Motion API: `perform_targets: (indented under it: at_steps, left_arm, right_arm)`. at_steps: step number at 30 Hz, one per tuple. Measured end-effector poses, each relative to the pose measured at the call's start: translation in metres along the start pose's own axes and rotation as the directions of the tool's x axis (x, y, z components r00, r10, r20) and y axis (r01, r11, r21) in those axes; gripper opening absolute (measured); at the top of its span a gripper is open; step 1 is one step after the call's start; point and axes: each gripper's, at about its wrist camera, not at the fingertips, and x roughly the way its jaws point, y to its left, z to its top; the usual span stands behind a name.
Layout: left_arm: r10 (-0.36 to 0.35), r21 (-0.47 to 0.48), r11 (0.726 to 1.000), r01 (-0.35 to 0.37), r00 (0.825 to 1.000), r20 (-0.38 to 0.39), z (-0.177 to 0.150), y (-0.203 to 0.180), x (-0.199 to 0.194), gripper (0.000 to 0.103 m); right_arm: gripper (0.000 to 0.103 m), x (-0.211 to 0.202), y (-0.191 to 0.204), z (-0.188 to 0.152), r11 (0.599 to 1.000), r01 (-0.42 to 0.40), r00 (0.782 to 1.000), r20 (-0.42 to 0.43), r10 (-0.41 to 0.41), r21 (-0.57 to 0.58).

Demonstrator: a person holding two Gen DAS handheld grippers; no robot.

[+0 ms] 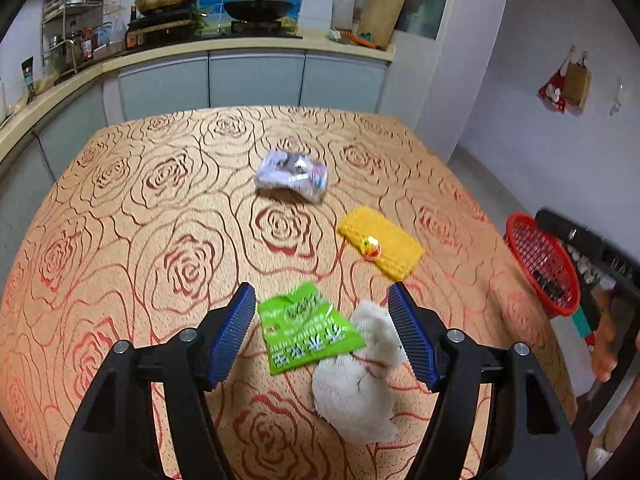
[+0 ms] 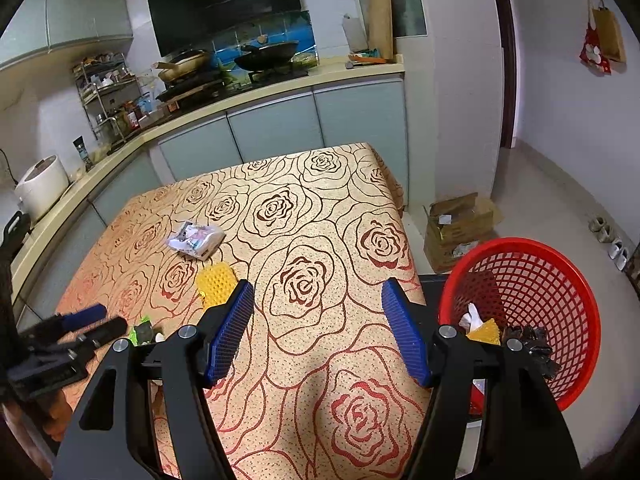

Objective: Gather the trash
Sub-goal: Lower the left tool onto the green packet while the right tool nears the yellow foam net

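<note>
The left hand-held gripper point(image 1: 322, 304) hangs open, nothing gripped, over the green wrapper point(image 1: 304, 330) near the worktop's point(image 1: 132, 208) front edge; the right hand-held gripper point(image 2: 318, 300), open and empty, is farther

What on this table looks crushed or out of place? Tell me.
The silvery pack mid-table is crumpled. A small round candy-like piece sits on the yellow mat. A white wad overlaps the green wrapper.
</note>
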Motion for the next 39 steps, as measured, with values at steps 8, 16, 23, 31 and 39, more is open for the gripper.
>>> perform_targets:
  at_steps: [8, 16, 23, 31, 39]
  left_arm:
    - [0.082, -0.020, 0.996, -0.082, 0.996, -0.022, -0.008, 0.016, 0.007, 0.067]
    - [0.052, -0.053, 0.997, -0.054, 0.998, -0.042, -0.013, 0.026, 0.007, 0.067]
    - [-0.002, -0.022, 1.000, 0.001, 0.999, -0.050, -0.009, 0.012, 0.009, 0.067]
    - [0.020, -0.037, 0.999, -0.023, 0.997, -0.075, -0.013, 0.019, 0.018, 0.066]
    - [0.051, -0.072, 0.996, -0.058, 0.994, -0.097, -0.016, 0.039, 0.026, 0.058]
  right_arm:
    - [0.065, -0.002, -0.001, 0.000, 1.000, 0.000, 1.000, 0.001, 0.000, -0.003]
    - [0.065, -0.001, 0.007, 0.001, 1.000, -0.006, 1.000, -0.005, 0.006, -0.015]
    - [0.065, 0.002, 0.011, 0.003, 1.000, -0.008, 1.000, -0.007, 0.008, -0.025]
    - [0.065, 0.003, 0.010, 0.003, 1.000, 0.001, 1.000, -0.010, -0.001, -0.028]
    - [0.064, 0.007, 0.017, 0.003, 0.999, -0.009, 1.000, -0.017, 0.009, -0.042]
